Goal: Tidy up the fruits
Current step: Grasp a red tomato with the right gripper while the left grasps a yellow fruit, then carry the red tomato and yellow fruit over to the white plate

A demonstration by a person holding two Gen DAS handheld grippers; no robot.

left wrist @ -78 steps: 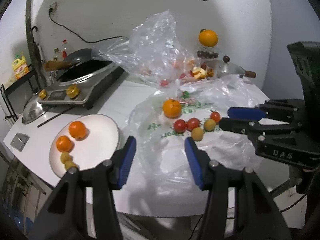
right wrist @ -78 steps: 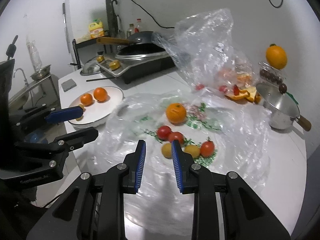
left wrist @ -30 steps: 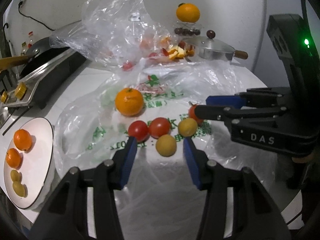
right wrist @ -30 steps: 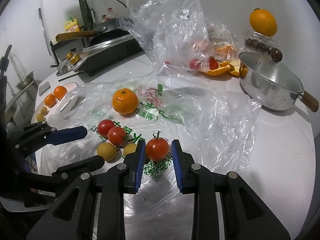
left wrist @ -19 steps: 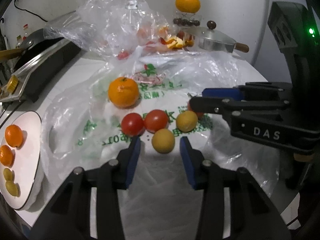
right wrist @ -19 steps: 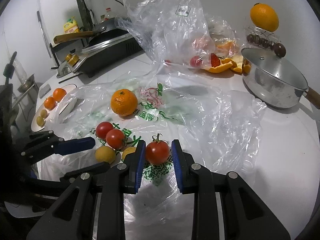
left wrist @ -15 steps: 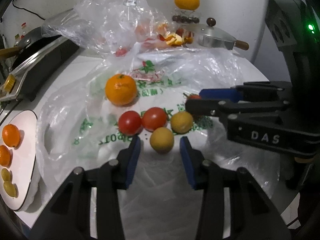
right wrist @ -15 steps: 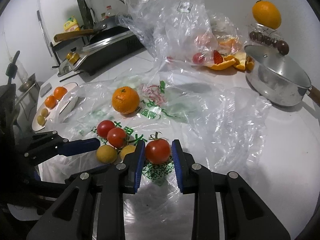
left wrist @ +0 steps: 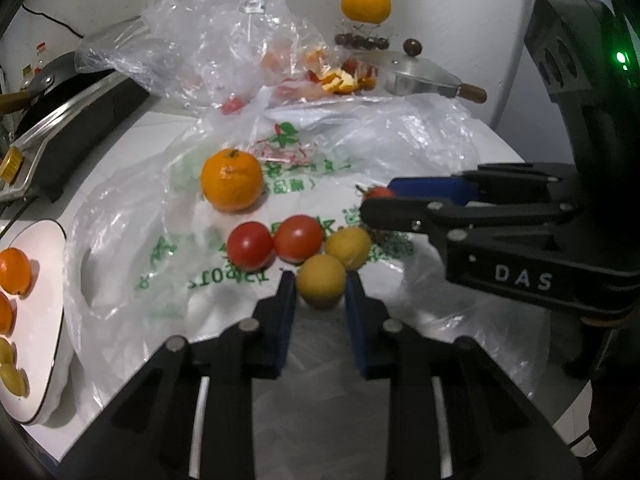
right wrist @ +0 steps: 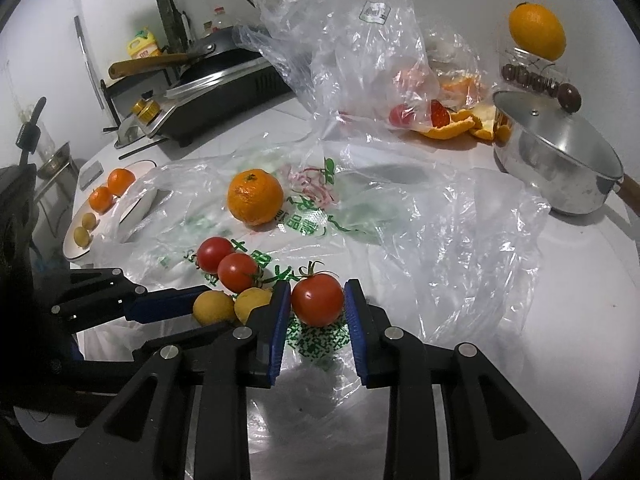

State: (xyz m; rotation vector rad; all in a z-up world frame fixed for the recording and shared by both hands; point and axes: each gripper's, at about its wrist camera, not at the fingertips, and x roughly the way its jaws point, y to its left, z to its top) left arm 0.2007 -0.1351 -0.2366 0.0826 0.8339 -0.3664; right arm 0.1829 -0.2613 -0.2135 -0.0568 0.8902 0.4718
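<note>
Fruit lies on a printed plastic bag [left wrist: 280,184]. My left gripper [left wrist: 320,286] has its jaws closely around a small yellow fruit [left wrist: 321,286], still resting on the bag. A second yellow fruit [left wrist: 347,247], two red tomatoes [left wrist: 250,245] [left wrist: 298,237] and a big orange [left wrist: 231,179] lie just beyond. My right gripper [right wrist: 316,300] has its jaws closely around a stemmed red tomato [right wrist: 317,299] on the bag. A white plate [left wrist: 38,320] at the left holds two small oranges [left wrist: 14,270] and yellow fruits [left wrist: 12,378].
A clear bag [right wrist: 360,40] with fruit and orange peels [right wrist: 460,126] stands at the back. A steel lidded pot [right wrist: 560,160] sits at the right, an orange [right wrist: 537,31] on a jar behind it. A stove with a pan [right wrist: 224,76] is at the back left.
Both grippers moved forward and down onto the fruit group. The left jaws narrowed around the near yellow fruit; the right jaws came around the stemmed tomato.
</note>
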